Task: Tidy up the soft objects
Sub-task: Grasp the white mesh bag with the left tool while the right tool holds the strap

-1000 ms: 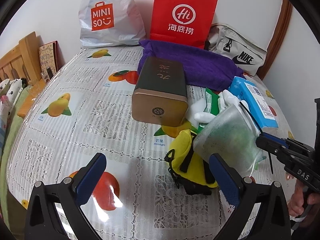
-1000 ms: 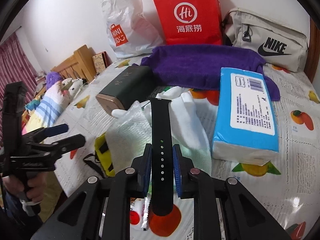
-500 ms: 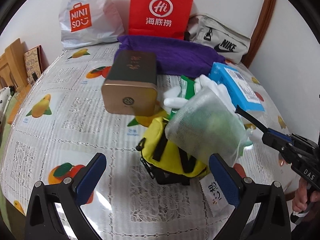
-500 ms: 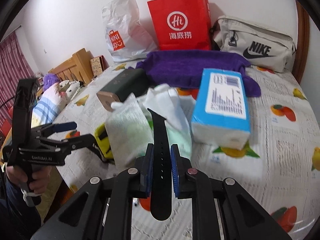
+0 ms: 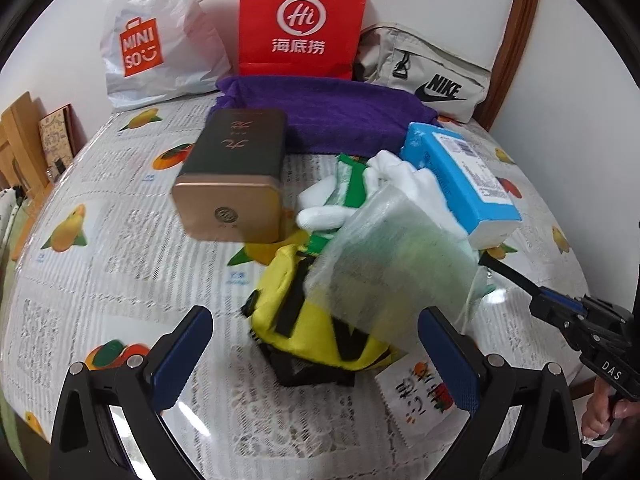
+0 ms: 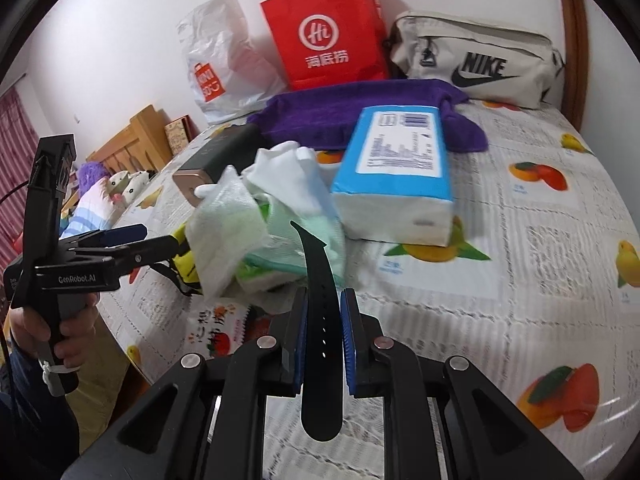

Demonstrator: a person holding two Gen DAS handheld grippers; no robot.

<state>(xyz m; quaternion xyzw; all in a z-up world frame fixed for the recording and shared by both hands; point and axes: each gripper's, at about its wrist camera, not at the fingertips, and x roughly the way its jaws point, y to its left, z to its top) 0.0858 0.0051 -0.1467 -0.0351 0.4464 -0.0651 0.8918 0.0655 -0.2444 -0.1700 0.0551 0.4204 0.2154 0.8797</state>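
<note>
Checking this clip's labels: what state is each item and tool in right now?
Right tool: shut on black strap.
Left tool: open, empty.
Mesh pouch: lying on yellow bag.
Tissue pack: sealed, lying flat.
Red paper bag: upright.

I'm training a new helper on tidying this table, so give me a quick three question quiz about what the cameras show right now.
1. True or false: the right gripper is shut on a black strap.
2. Which lies directly in front of the red paper bag? A: the purple towel B: the blue tissue pack C: the yellow pouch
3. Fill in: the left gripper is ____, with nothing between its pads.

Key: 1 true. 2 A. 3 open.
</note>
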